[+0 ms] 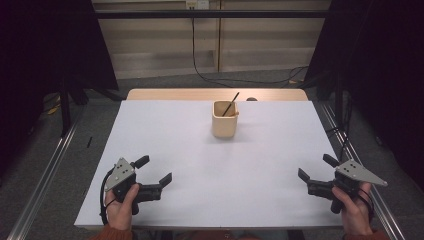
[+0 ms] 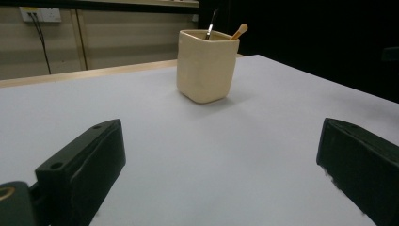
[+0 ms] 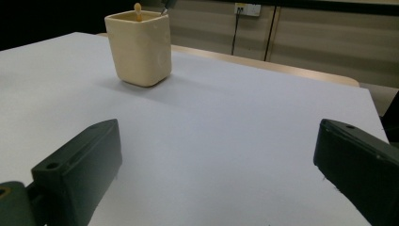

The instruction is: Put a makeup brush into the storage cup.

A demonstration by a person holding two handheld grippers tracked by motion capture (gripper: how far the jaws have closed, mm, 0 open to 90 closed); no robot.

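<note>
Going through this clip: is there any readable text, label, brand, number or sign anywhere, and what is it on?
None can be read.
The cream cup, the white table and both grippers, left and right, carry no visible print.
The wall socket shows no legible marking; it is too small and blurred to tell.

A white-topped table (image 1: 200, 170) carries one cream square cup (image 1: 224, 125) standing upright near its far edge.

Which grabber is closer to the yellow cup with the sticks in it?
The left, though only slightly. The left gripper sits at the table's near left corner, the right gripper at the near right corner; the cup stands far ahead, between them, a bit nearer the left one.
</note>
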